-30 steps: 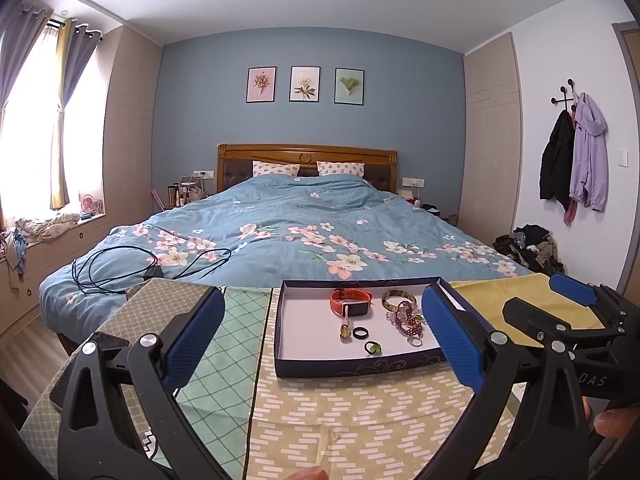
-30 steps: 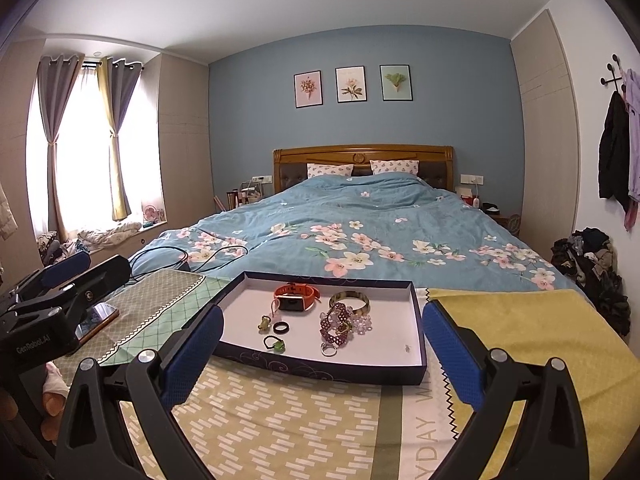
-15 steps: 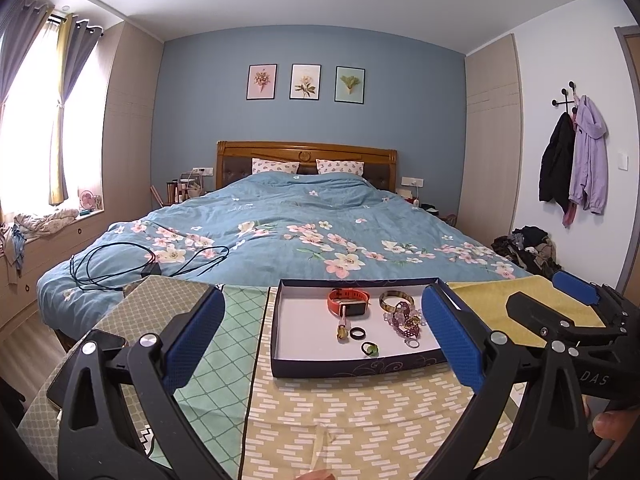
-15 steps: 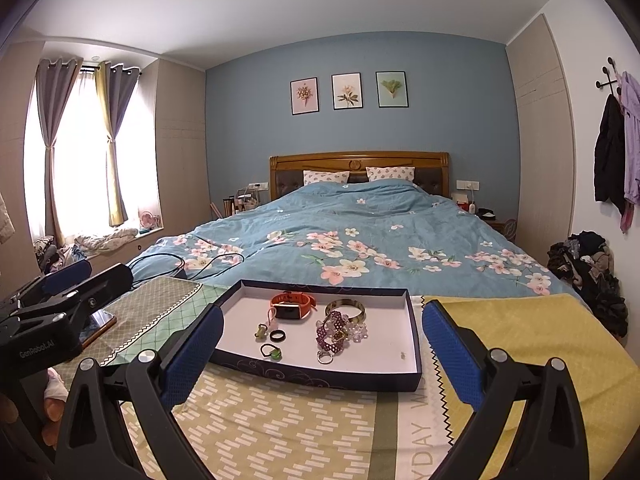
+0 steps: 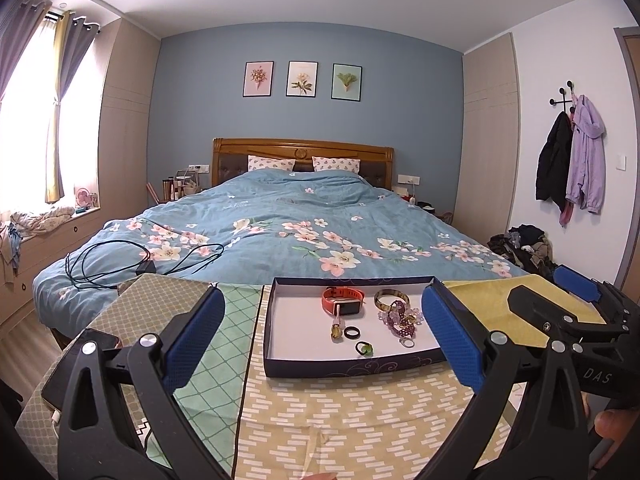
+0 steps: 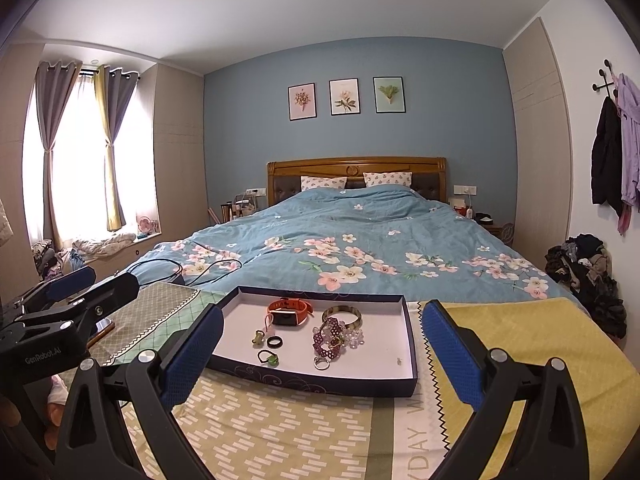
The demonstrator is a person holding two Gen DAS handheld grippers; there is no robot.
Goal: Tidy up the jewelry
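One shallow tray (image 6: 411, 344) sits on the desk (image 6: 280, 432), holding an orange watch (image 6: 289, 313), a bangle (image 6: 342, 315), beaded bracelets (image 6: 334, 336) and small rings (image 6: 275, 342). Left tongs (image 5: 324, 340) and right tongs (image 6: 320, 354) both gape wide, gripping nothing, near the tray.

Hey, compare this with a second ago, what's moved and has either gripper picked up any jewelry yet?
Nothing has been picked up. The right gripper has tipped its view upward a little, so the tray sits lower in its picture; the left gripper has barely shifted. Both jaws stay wide open and empty, short of the tray. The orange watch, beaded bracelet and rings lie where they were.
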